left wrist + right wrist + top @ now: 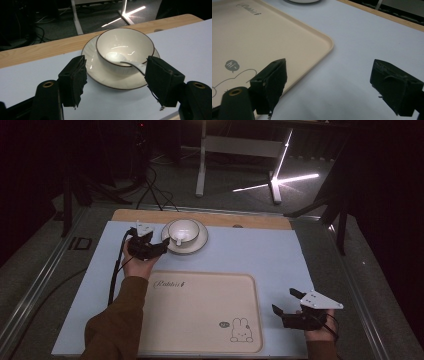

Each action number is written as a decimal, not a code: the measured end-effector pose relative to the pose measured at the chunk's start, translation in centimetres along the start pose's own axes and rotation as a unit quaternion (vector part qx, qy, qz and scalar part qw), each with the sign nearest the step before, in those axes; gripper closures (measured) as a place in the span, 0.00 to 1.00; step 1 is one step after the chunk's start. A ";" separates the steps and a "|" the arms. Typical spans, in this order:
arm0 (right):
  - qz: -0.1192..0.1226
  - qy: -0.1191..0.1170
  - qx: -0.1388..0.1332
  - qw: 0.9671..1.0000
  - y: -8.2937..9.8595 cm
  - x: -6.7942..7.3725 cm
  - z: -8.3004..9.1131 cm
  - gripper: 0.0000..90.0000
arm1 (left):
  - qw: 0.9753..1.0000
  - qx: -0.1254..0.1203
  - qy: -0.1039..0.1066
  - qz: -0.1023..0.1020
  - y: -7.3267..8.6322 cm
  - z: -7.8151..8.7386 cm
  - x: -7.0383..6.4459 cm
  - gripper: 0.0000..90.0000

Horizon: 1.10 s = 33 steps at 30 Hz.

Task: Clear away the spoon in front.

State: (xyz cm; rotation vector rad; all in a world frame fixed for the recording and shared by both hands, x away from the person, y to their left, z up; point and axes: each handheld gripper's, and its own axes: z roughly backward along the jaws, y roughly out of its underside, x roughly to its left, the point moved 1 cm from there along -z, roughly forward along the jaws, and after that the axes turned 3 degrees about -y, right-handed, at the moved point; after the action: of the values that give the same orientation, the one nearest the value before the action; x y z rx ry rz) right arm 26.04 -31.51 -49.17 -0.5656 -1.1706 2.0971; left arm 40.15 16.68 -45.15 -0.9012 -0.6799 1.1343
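Observation:
A white bowl point(183, 230) point(124, 47) with a dark rim stands on a white saucer point(199, 243) point(105, 75) at the back of the pale blue mat. A white spoon point(125, 61) lies in the bowl, its handle over the near rim. My left gripper point(159, 245) point(115, 82) is open just left of the saucer, its jaws either side of the saucer's near edge, holding nothing. My right gripper point(286, 302) point(329, 82) is open above the mat, right of the beige tray point(200, 315) point(262, 42), with nothing between its jaws.
The tray, with a rabbit drawing point(241, 330) and lettering, lies at the front middle of the mat point(260, 255). A wooden table edge point(210, 217) runs behind the bowl. Beyond it, desk legs point(201, 165) and cables point(155, 185) stand on the dark floor.

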 end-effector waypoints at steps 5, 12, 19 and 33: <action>0.000 0.000 -0.001 1.000 0.0 0.0 0.0 0.15 | 1.000 0.002 0.005 -0.010 -0.4 -0.7 -0.9 0.41; 0.000 0.001 0.000 1.000 0.0 0.0 0.1 0.15 | 1.000 0.015 0.008 -0.022 -0.5 -2.2 -1.9 0.44; 0.001 0.001 0.000 1.000 0.0 -0.1 0.1 0.15 | 0.999 0.031 0.013 -0.031 -0.1 -3.6 -3.0 0.46; 0.004 0.002 0.003 1.000 0.0 0.0 0.2 0.15 | 0.998 0.048 -0.008 -0.038 0.6 -5.8 -4.1 0.48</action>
State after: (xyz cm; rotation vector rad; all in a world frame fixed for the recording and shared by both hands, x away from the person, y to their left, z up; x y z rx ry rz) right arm 25.89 -31.66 -49.10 -0.5725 -1.1620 2.1039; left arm 43.45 11.41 -48.57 -0.7787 -0.6621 1.0975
